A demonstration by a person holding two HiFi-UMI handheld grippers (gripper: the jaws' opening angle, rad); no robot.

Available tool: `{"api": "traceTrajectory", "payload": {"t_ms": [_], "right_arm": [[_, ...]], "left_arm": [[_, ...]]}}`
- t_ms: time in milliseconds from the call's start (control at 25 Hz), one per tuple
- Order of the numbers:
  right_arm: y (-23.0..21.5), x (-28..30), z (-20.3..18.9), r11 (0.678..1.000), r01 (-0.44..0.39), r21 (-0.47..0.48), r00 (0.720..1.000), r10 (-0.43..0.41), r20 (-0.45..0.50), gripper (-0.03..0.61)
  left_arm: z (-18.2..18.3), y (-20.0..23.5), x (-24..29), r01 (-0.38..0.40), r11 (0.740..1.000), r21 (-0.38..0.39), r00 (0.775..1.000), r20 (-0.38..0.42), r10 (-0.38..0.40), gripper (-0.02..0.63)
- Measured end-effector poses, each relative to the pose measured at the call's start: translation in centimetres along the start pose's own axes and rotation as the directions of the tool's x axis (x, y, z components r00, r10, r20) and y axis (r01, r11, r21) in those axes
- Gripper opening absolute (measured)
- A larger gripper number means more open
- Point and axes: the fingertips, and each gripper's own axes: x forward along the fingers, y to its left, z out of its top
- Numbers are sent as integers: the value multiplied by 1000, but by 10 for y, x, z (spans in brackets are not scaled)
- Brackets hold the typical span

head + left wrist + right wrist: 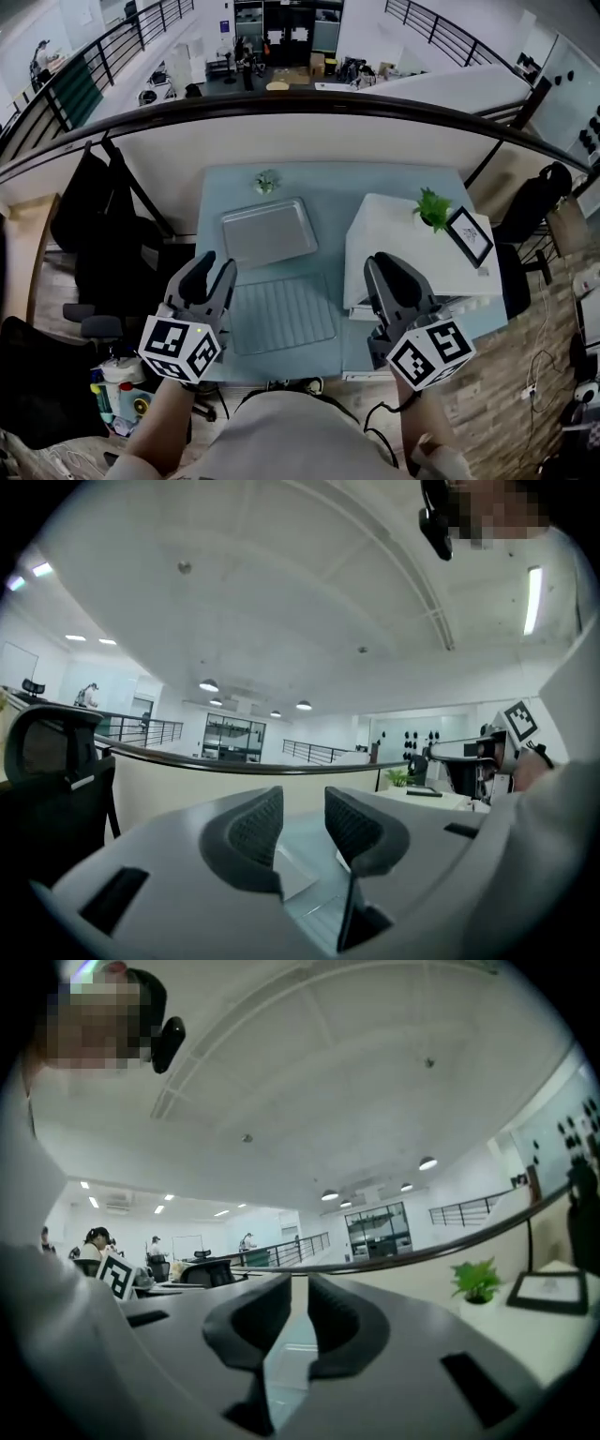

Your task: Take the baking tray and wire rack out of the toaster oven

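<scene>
Baking tray and wire rack on table beside toaster oven

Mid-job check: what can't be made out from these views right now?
- Toaster oven door and inside: the head view shows only its top, and the right gripper covers the front.
- Wire rack, far-left corner: behind the left gripper, head view.
- Picture frame content: too small in every view.

In the head view, the left hand-held gripper covers the wire rack's left edge. The right hand-held gripper hides the toaster oven's front (only its white top shows). The picture frame's content is too small to tell. In both gripper views, each gripper's own body blocks most of the tabletop.
</scene>
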Motion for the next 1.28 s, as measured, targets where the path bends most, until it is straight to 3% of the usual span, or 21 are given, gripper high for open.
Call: {"api": "traceTrajectory", "payload": {"t_ms": [120,360,520,640,800,1280], "right_arm": [[-6,-13,29,997,36,-75,998,-32,56,35],[1,-42,81,973,103,-208,984,-69,163,7],[4,-62,103,971,113,-212,976,-68,209,3],[3,-69,102,984,76,-161,978,-43,204,3],[-2,-73,85,986,75,-149,986,-52,156,3],[10,-65,15,993,10,-120,1000,-12,-13,3]], "left_arm": [[28,-10,-3,9,1000,25,999,53,-10,135],[70,-18,-16,-17,986,166,996,89,2,99],[92,-27,-22,-50,956,288,991,135,11,74],[96,-35,-26,-87,926,368,985,170,25,48],[87,-46,-22,-50,934,355,986,165,-10,23],[24,-76,0,77,950,301,996,16,-85,7]]}}
